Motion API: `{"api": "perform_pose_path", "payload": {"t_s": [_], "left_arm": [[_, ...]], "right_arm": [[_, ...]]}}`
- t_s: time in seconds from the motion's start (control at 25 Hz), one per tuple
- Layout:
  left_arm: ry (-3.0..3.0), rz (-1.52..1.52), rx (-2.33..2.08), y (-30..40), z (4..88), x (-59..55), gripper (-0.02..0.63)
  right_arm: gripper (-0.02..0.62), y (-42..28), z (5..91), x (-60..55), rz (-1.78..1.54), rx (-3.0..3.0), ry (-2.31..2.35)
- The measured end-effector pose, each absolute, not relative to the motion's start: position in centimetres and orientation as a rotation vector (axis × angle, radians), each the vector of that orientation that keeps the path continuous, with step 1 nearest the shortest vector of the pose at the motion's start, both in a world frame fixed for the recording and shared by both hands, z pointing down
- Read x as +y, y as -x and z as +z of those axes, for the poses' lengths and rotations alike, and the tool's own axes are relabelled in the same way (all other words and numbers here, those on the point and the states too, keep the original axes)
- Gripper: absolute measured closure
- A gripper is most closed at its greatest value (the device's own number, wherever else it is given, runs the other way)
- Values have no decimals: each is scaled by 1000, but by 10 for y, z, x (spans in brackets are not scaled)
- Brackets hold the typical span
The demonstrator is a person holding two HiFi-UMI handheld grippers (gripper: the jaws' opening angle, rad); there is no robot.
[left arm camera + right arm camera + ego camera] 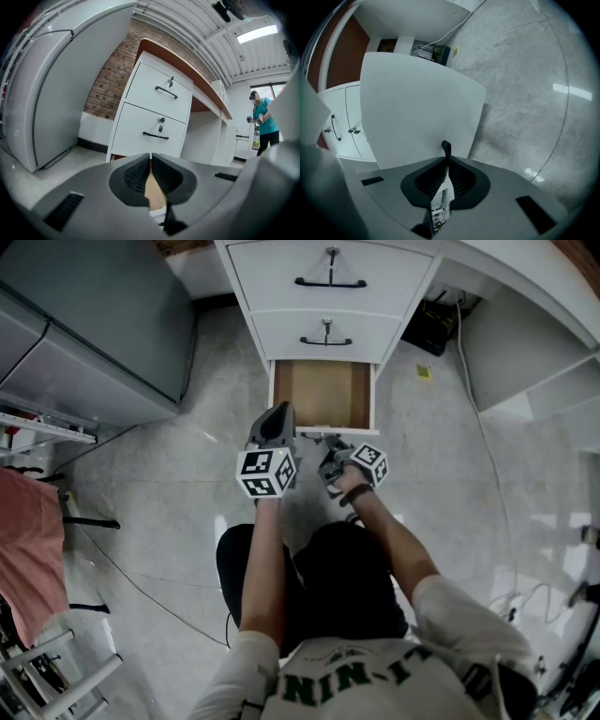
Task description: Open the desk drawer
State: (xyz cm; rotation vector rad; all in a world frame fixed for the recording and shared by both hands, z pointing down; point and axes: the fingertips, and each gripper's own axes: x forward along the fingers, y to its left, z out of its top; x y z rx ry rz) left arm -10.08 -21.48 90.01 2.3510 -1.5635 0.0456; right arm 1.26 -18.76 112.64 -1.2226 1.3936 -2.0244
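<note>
The white desk's bottom drawer (323, 395) stands pulled out, its bare brown inside showing. In the right gripper view its white front (422, 108) fills the middle. My right gripper (330, 454) (446, 161) is shut on the drawer's black handle (446, 148), whose end sticks up between the fingertips. My left gripper (279, 416) (150, 159) hovers over the drawer's near left corner with its jaws together and nothing between them. The two drawers above (159, 89) (149, 131) are closed, with black handles and keys in their locks.
A tall grey cabinet (94, 324) stands to the left of the desk. Under the desktop to the right are a black box (431, 324) and a cable (487, 456) trailing over the floor. A pink cloth (28, 549) hangs at far left. A person (265, 122) stands far off.
</note>
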Motion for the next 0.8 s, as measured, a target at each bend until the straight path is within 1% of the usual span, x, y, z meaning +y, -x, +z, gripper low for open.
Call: {"api": "perform_pose_path", "payload": {"t_s": [0.28, 0.56, 0.68, 0.8], "left_arm": [[-2335, 72, -1583, 113, 904, -214, 603], [-2301, 111, -1600, 122, 894, -218, 603], [-2294, 138, -1598, 128, 874, -221, 603], [-2257, 164, -1598, 133, 851, -213, 603]], "right_arm": [[569, -12, 1135, -186, -1991, 1440, 1226], [569, -25, 1134, -176, -1991, 1801, 1392], [569, -41, 1117, -166, -2027, 1833, 1431], [569, -58, 1079, -156, -1999, 1893, 1488]]}}
